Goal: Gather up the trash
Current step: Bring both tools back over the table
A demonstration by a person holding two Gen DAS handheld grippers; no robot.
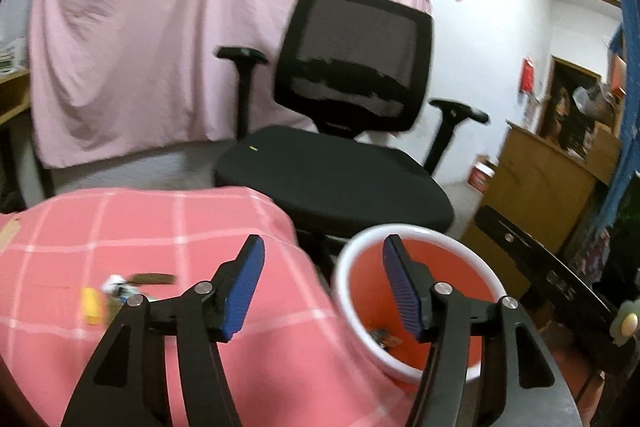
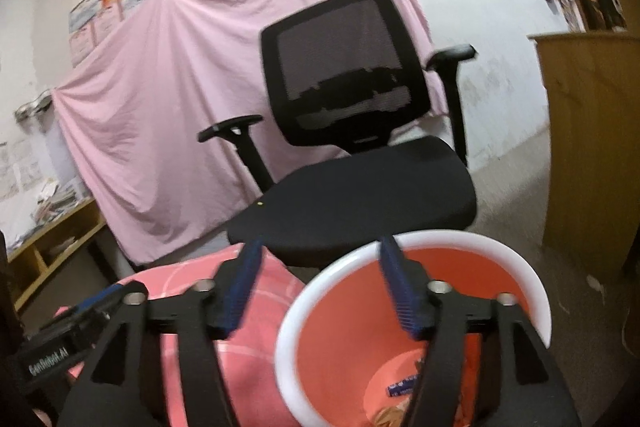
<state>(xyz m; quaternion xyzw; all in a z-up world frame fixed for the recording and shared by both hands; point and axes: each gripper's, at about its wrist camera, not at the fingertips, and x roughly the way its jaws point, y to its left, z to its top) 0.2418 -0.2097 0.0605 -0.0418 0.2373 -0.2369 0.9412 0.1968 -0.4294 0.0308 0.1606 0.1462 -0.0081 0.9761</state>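
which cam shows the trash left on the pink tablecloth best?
Left wrist. The leftover trash, a yellow piece, a crumpled wrapper and a dark strip, lies blurred on the pink checked tablecloth left of the left gripper. Right wrist shows only a cloth corner, none of it.

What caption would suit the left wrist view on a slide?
Open left gripper above the orange bin, with trash on the pink checked table.
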